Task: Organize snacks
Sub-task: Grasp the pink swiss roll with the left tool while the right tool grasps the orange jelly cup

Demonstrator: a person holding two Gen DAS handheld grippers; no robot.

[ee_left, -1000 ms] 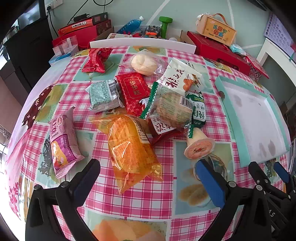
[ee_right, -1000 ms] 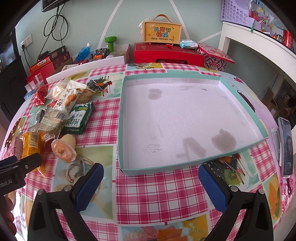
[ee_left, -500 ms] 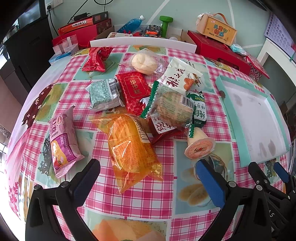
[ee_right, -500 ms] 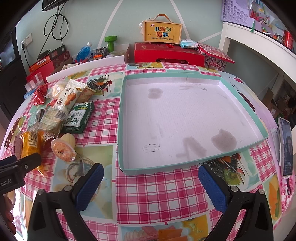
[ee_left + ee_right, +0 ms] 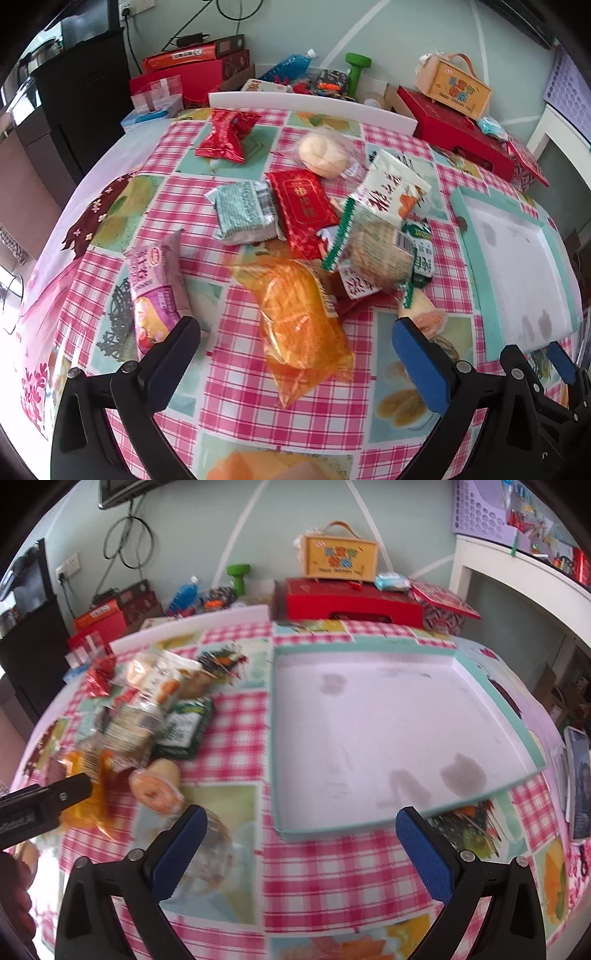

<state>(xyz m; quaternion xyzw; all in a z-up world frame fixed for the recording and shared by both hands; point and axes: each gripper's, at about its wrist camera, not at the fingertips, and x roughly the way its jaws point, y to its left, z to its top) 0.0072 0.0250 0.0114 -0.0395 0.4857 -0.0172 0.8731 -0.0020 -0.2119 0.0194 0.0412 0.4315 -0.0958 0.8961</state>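
Note:
Several snack packs lie in a heap on the checked tablecloth. An orange packet (image 5: 299, 317) is nearest, right in front of my open, empty left gripper (image 5: 295, 354). A purple packet (image 5: 157, 284) lies to its left, a jelly cup (image 5: 421, 314) to its right. Behind are a cracker pack (image 5: 380, 251), a red packet (image 5: 303, 210), a grey-green pack (image 5: 243, 212), a bun (image 5: 325, 153) and a red candy bag (image 5: 227, 134). My right gripper (image 5: 295, 845) is open and empty, just before the teal-rimmed tray (image 5: 491, 701). The jelly cup (image 5: 155, 786) lies left of it.
Red boxes (image 5: 351, 602), a yellow carry box (image 5: 340, 555), a green dumbbell (image 5: 354, 70) and a bottle (image 5: 291, 64) stand behind the table. A phone (image 5: 580, 782) lies at the table's right edge. The left gripper's finger (image 5: 44, 801) shows at left in the right wrist view.
Both grippers have moved forward and lower toward the table; the snacks and tray look nearer. The right wrist view has turned slightly left and is blurred. Nothing was grasped.

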